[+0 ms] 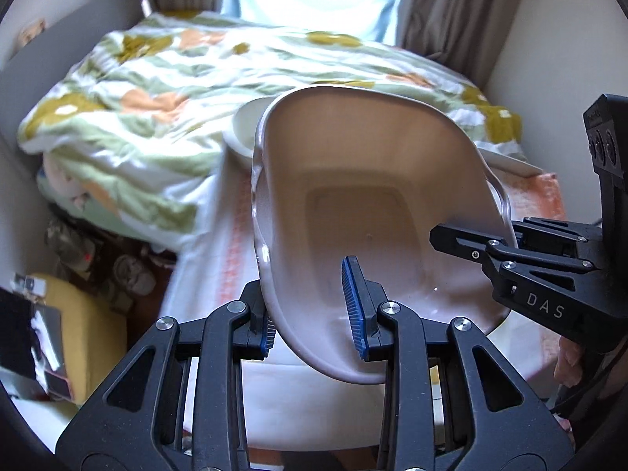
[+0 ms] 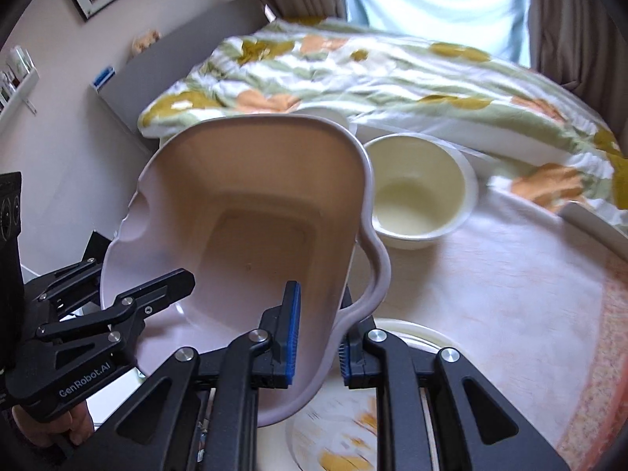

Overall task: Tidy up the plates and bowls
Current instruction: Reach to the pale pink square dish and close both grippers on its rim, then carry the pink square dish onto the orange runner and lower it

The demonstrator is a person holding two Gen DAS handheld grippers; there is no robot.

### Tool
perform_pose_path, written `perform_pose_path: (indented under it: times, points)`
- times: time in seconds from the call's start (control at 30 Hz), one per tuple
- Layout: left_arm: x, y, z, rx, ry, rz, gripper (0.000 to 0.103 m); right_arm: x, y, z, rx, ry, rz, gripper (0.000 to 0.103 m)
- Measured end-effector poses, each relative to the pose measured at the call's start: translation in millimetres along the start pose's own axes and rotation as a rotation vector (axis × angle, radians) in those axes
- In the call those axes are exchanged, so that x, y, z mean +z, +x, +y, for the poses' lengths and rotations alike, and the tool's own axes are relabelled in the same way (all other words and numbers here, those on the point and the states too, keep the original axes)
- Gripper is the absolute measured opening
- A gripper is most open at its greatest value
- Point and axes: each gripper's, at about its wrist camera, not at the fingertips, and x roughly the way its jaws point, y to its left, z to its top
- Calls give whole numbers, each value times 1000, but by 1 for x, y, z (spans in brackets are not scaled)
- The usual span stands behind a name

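Both the left gripper [image 1: 314, 306] and right gripper [image 2: 316, 333] were clamped on opposite rims of the tilted pink bowl [image 1: 373, 212]. Risk: uneven pull could slip a rim free, dropping it onto the plate [image 2: 333, 443] below.

We read two markings — "DAS" in pale letters on the right gripper [image 1: 451, 235] as the left wrist view shows it, and "GenRobot.AI" on the left gripper [image 2: 172, 282] in the right wrist view.

Left gripper [image 1: 314, 306] and right gripper [image 2: 318, 337] angle downward, jaws clamped.
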Motion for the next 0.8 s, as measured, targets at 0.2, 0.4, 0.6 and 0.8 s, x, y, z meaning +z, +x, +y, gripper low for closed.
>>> perform_pose_path:
  times: [0.2,0.4,0.6,0.8]
  points:
    - [-5,2,-101,-84,82,7,27,-33,-63,-64,-63,95,-48,16]
    - [-29,25,-202,-175,144,60,27,-81,-105,-139,-155,173,-45,16]
    - [-60,52,-276,-220,178,110,27,-137,-123,-213,-184,249,-14,16]
    - [-84,84,-307,-212,179,157,27,-178,-106,-257,-164,307,10,16]
